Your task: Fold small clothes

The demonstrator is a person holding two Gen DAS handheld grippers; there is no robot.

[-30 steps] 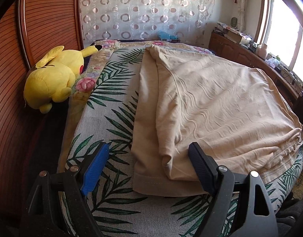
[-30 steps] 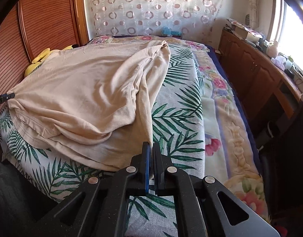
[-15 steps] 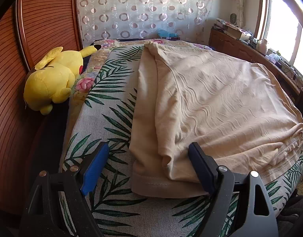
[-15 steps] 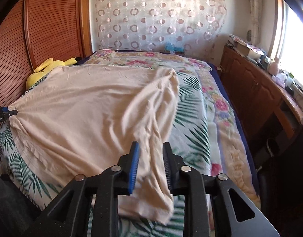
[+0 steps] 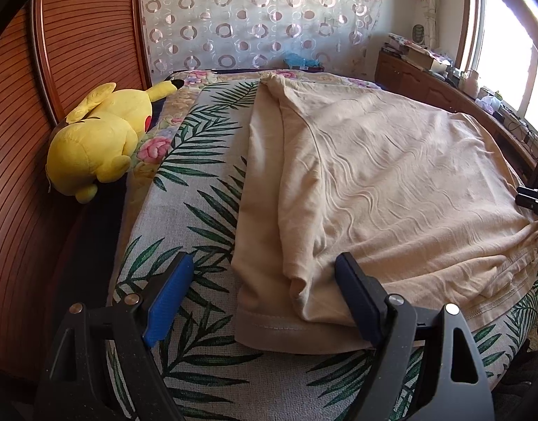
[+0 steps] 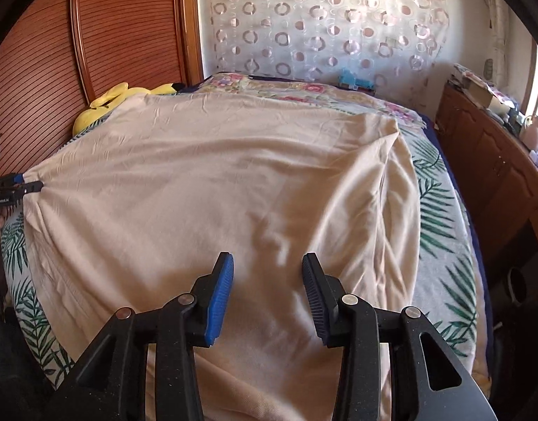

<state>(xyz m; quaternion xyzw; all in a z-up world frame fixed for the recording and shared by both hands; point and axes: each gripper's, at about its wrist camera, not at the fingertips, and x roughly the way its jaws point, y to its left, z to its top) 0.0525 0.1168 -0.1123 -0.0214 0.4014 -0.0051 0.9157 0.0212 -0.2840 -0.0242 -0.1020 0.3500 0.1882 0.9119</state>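
Release on the right: right gripper (image 6: 267, 294), pinched together a second ago, now gapes over the beige T-shirt (image 6: 213, 189) lying on the palm-leaf bedspread (image 5: 199, 182), left gripper (image 5: 260, 298) wide apart straddling the hem corner, so next fold needs regrasping.

Black angular fingers (image 5: 360, 301) with ribbed blue pads (image 6: 218, 301) and silver screws (image 6: 348, 299)

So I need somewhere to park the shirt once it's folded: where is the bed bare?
Two bare strips of leaf-print cover: one between the beige shirt and the yellow plush on its left, one between its right edge and the wooden cabinet. The middle is crowded, taken up by the spread shirt.
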